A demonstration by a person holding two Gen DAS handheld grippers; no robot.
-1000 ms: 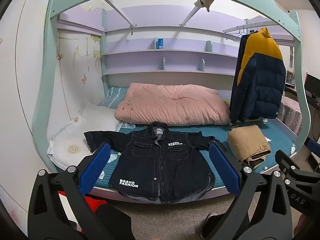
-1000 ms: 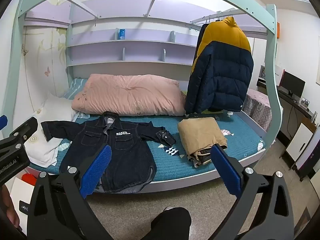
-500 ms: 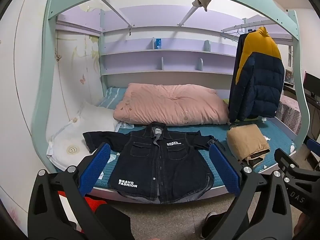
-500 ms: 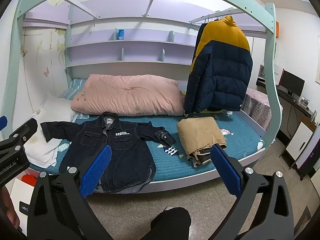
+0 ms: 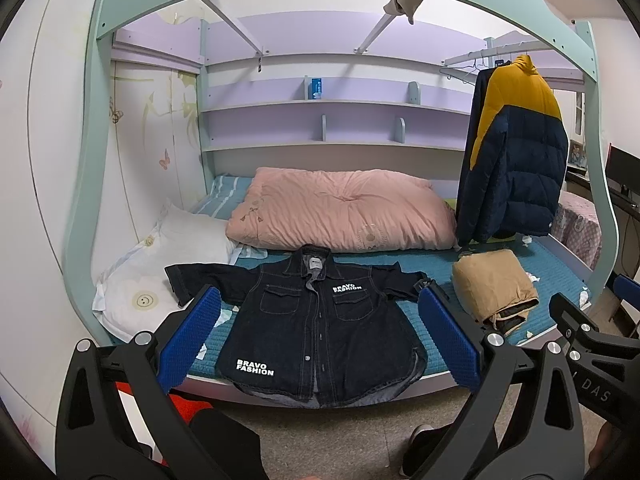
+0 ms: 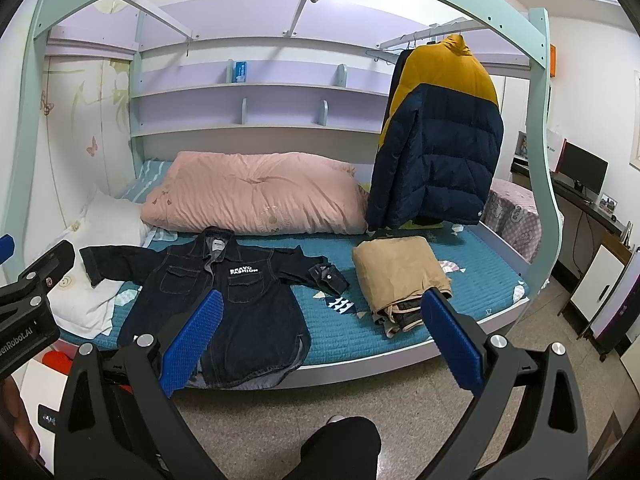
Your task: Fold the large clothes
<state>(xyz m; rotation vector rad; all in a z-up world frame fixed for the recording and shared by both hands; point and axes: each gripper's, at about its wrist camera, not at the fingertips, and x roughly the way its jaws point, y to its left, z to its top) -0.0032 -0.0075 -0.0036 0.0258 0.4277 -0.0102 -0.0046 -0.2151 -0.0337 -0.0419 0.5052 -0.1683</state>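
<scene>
A dark denim jacket [image 5: 320, 328] printed "BRAVO FASHION" lies spread flat, front up, on the teal bed sheet [image 5: 440, 276], sleeves out, hem hanging over the bed's front edge. It also shows in the right wrist view [image 6: 236, 304]. My left gripper [image 5: 318, 332] is open and empty, held in the air in front of the bed, short of the jacket. My right gripper [image 6: 320, 332] is open and empty, further right, facing the bed between the jacket and a folded tan garment [image 6: 400, 276].
A pink duvet [image 5: 344, 216] lies at the back of the bed, white pillows [image 5: 168, 264] at the left. A navy and yellow puffer jacket [image 5: 516, 160] hangs at the right. The mint bunk frame [image 5: 596, 184] arches around the bed. A desk with a monitor [image 6: 584, 168] stands far right.
Both views have shifted very slightly; the bed and jacket sit almost where they were. Both grippers stay open and empty.
</scene>
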